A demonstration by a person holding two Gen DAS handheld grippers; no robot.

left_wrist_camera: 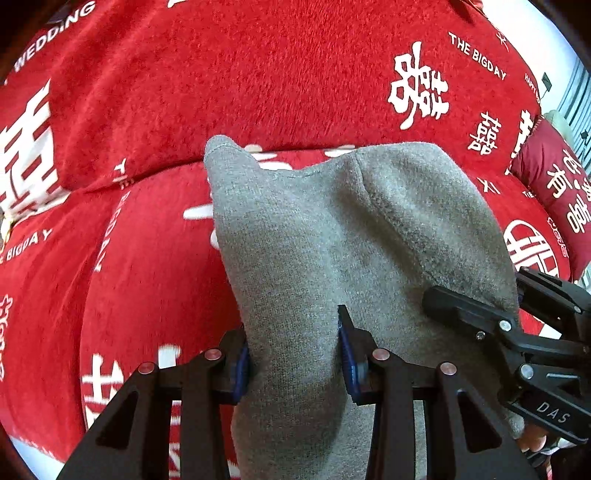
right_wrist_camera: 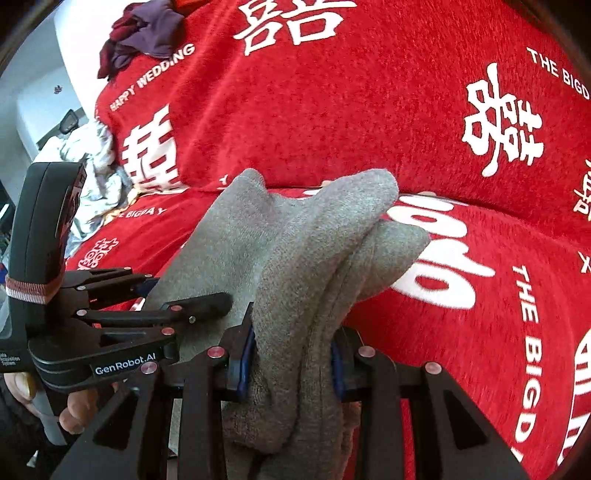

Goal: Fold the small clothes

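A red plush cover (left_wrist_camera: 258,92) with white lettering is spread over the whole seat and backrest, so it serves as the soft folding surface. At the far left in the right wrist view a heap of dark clothes (right_wrist_camera: 144,33) is left on the backrest top, probably waiting their turn; crumpled pale cloth (right_wrist_camera: 92,151) lies lower on the left. A red cushion (left_wrist_camera: 554,184) is tucked at the far right.

The grey garment (left_wrist_camera: 332,229) is held up off the cover, near the cameras, bunched and hanging between both tools; it looks like a small knit piece, possibly socks, though the type cannot be told for sure. It is gripped at two points, side by side, likely so that an edge is kept level for a fold.

The left gripper (left_wrist_camera: 293,354) is clenched on a fold of the grey garment, blue pads pressed into it. The right gripper (right_wrist_camera: 291,362) is likewise clamped on a thick doubled layer. A hand (right_wrist_camera: 77,410) is seen around the left tool's handle.
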